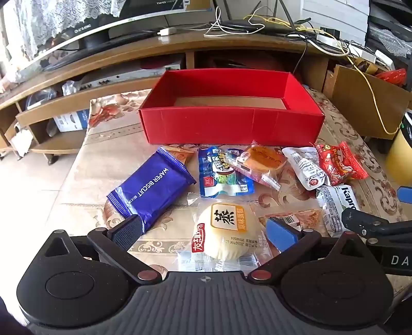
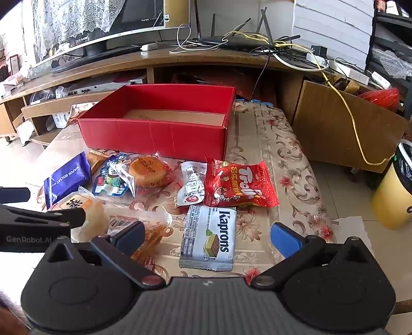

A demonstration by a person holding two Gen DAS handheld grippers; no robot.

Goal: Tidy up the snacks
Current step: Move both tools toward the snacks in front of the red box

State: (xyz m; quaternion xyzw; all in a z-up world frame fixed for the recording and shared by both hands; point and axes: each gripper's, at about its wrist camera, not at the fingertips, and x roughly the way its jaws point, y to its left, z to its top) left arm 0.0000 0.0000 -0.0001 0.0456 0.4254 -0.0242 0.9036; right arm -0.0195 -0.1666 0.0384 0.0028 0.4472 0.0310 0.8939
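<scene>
— What sort of place is this?
— A home living room: a television (image 2: 108, 23) draped with a lace cloth (image 2: 69, 23) on a long wooden media stand (image 1: 180, 43).
— Anything else?
— A router (image 2: 231, 41) amid tangled cables, and a floral cloth on the counter (image 2: 283, 165).

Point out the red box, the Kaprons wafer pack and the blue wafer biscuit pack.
red box (image 2: 154, 137): right wrist view, near wall.
Kaprons wafer pack (image 2: 208, 237): right wrist view, wrapper middle.
blue wafer biscuit pack (image 1: 152, 185): left wrist view, wrapper middle.

Bright daylight from the left, washing out the floor (image 1: 28, 180) and left edges. Glare on glossy snack wrappers (image 1: 152, 185). Soft shadows under the desk (image 2: 270, 144). Strong fisheye bending at edges; centre sharp.
</scene>
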